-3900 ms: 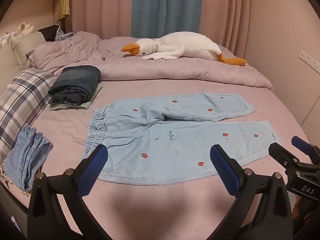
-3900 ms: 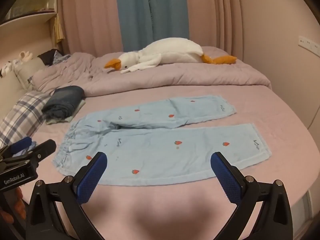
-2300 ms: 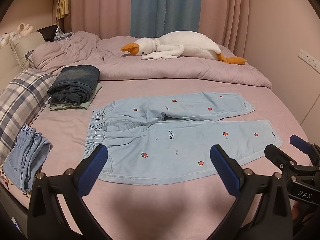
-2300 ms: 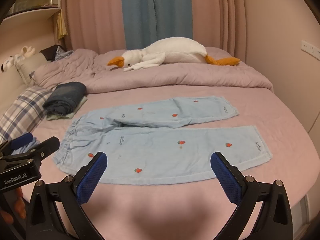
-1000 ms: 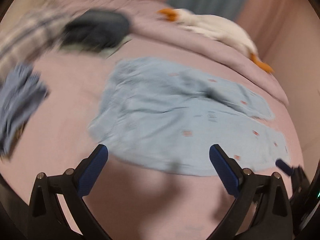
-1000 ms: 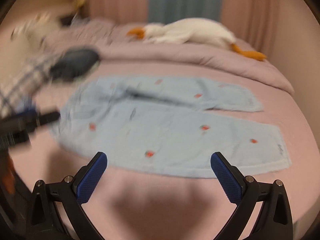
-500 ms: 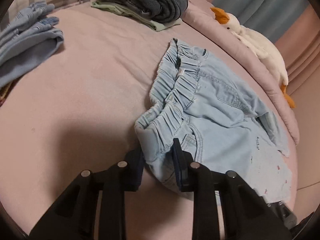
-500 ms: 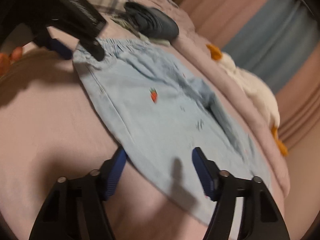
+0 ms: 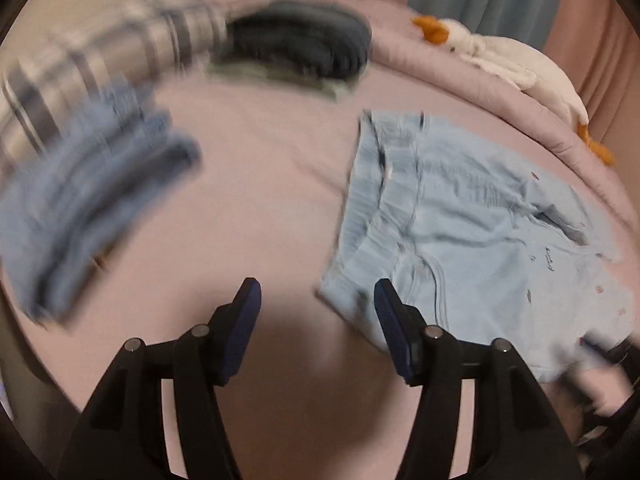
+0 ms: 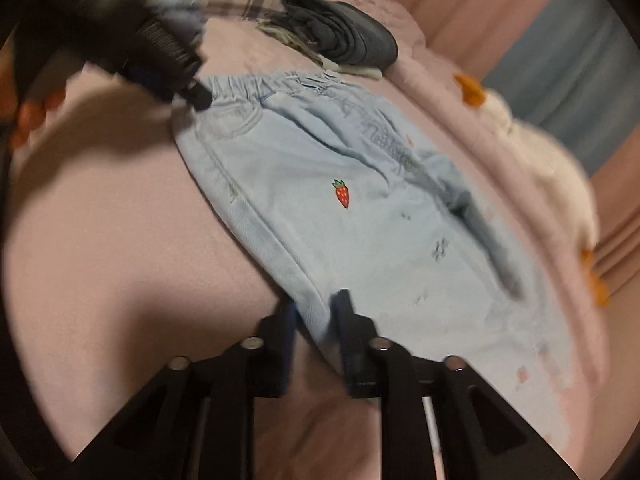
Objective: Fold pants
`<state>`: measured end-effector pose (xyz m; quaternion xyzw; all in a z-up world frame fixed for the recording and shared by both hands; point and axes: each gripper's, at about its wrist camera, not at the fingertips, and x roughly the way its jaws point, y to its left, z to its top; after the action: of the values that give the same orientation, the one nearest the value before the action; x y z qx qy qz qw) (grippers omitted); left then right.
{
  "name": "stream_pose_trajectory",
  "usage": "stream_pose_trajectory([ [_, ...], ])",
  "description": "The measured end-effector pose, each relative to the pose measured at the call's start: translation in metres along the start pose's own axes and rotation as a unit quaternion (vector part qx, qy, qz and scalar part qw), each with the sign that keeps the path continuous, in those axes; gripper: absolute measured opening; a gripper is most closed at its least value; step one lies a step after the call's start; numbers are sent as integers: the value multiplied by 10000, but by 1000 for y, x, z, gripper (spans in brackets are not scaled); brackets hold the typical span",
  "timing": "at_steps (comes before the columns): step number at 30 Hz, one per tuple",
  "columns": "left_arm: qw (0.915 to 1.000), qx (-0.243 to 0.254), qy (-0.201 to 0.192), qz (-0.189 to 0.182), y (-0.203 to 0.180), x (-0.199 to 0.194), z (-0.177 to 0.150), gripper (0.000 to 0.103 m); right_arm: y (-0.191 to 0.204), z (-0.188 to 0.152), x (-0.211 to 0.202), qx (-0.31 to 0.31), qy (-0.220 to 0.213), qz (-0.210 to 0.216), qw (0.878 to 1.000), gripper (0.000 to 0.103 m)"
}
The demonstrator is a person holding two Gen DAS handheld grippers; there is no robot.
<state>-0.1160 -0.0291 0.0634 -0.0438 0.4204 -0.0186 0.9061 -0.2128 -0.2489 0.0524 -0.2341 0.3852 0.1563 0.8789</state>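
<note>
Light blue pants (image 9: 472,224) with strawberry prints lie flat on the pink bed (image 9: 260,184), also in the right wrist view (image 10: 352,200). My left gripper (image 9: 316,300) is open; its jaws stand apart just left of the near waistband corner, the right pad at the cloth's edge, nothing held. It also shows in the right wrist view (image 10: 176,76), at the waistband corner. My right gripper (image 10: 314,316) is shut on the near side seam of the pants, cloth pinched between its pads.
A folded dark jeans stack (image 9: 296,48) lies beyond the waistband, a plaid pillow (image 9: 100,56) and bunched blue denim (image 9: 80,200) at the left. A plush goose (image 9: 504,60) lies on the rumpled duvet at the back. Curtains hang behind.
My left gripper has opened, let go of the waistband corner, and shifted left. My right gripper has closed onto the near side seam.
</note>
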Motion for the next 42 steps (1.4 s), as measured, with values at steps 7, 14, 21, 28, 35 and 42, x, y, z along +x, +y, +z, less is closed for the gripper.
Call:
stream_pose_trajectory([
  [7,9881,1386,450,-488,-58,55,9,53,-95,-12,10,1469,116,-343,9885,57],
  [14,9818,1678,240,-861,-35,67,67,64,-156,-36,18,1650,1155,-274,9791,58],
  [21,9679,2070,429,-1357,-59,130,150,67,-249,52,56,1491,221,-24,9886,58],
  [28,9378,2552,1450,-1856,-74,185,172,65,-304,118,153,919,734,451,9920,58],
  [35,9136,3061,1842,-1941,-88,196,168,41,-307,123,206,614,1460,917,9831,59],
  [42,9215,3476,1101,-1335,-113,153,157,26,-261,129,170,-4,1349,397,9901,6],
])
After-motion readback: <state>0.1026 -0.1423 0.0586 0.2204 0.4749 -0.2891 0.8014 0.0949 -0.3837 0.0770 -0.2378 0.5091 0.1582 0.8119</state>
